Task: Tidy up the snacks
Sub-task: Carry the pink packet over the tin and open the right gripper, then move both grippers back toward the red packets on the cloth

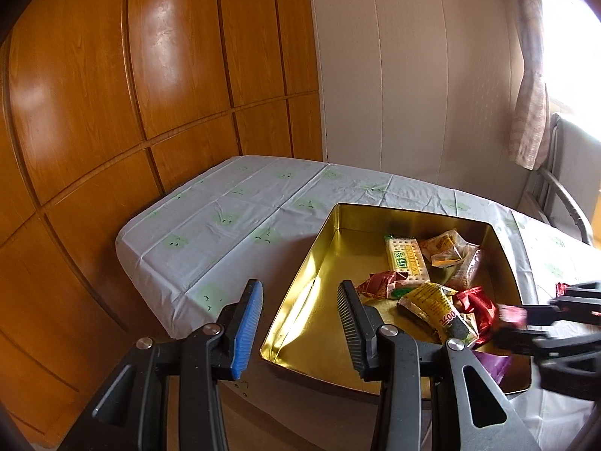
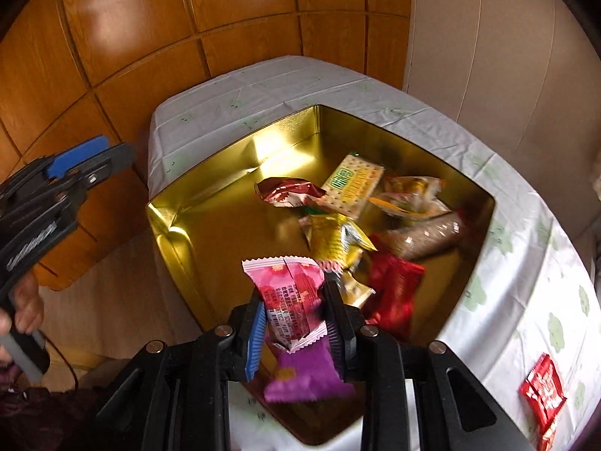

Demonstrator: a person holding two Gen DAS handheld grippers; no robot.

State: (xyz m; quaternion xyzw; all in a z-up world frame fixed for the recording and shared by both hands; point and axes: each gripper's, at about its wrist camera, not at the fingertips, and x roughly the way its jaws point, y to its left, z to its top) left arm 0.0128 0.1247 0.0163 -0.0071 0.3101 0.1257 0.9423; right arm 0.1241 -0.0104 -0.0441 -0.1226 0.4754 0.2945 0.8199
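- The right tool (image 2: 291, 323) is seen closed on a pink snack packet (image 2: 291, 297), which is pinched across its middle between the blue pad and the black pad.
- The pink snack packet is held above the near end of a gold tin (image 2: 180, 240), with a purple packet (image 2: 306, 372) lying in the tin just below it.
- The left tool (image 1: 296, 323) is held partly open with nothing between its pads; its blue pad is placed outside the tin's left wall and its black pad over the tin's interior.
- The gold tin is set on a table (image 1: 225, 203) covered with a white cloth printed with green shapes.
- Inside the tin, a cracker pack (image 2: 353, 182), a dark red wrapper (image 2: 289, 191), a yellow packet (image 2: 334, 240), a red packet (image 2: 394, 289) and further wrapped snacks are piled toward the right side.
- One red packet on the cloth (image 2: 542, 391) is left outside the tin, near its right corner.
- A hand (image 2: 26, 300) is seen gripping the left tool's handle.
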